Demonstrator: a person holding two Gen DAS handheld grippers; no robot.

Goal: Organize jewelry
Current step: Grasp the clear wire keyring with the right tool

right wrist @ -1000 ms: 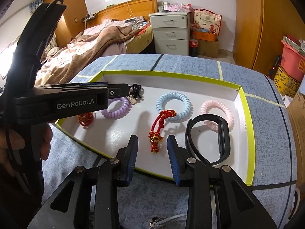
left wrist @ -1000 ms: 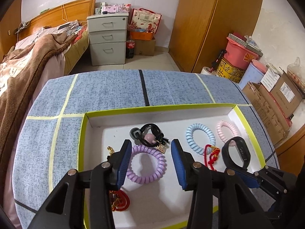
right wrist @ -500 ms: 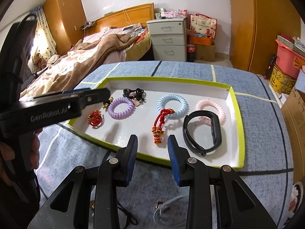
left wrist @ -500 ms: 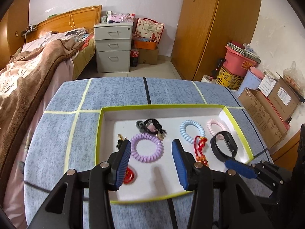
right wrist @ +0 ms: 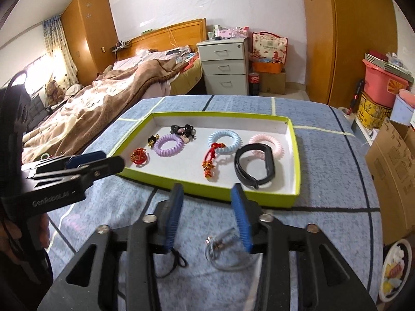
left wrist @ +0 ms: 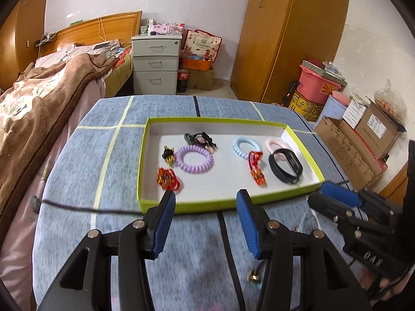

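Both grippers have pulled back from the tray (left wrist: 228, 204) since a second ago — earlier their fingers hung over the white floor of it, and now they hover over the blue cloth (left wrist: 77, 171) on the near side of its green rim. The left gripper (left wrist: 206, 224) has its jaws spread wide, having just been opening, with nothing between them. The right gripper (right wrist: 207, 216) is likewise spread, its jaws having just widened, and holds nothing.

All the jewelry seen in the tray lies apart from the grippers. From left to right in the left wrist view: a red knot charm (left wrist: 168, 179) near the front left corner, a small black and gold piece (left wrist: 168, 154) behind it, a purple coil bracelet (left wrist: 194, 159), and a black clip with a pink bead (left wrist: 201, 140) at the back. Further right sits a blue coil bracelet (left wrist: 246, 147) with a red tasselled cord (left wrist: 256, 168) running from its front edge, then a pink coil bracelet (left wrist: 275, 145) partly overlapped by a black wristband (left wrist: 285, 165).

On the cloth below the right gripper's fingers lie a clear looped cord with a metal end (right wrist: 225, 251) and a thin black cord (right wrist: 173, 261) — both outside the tray.
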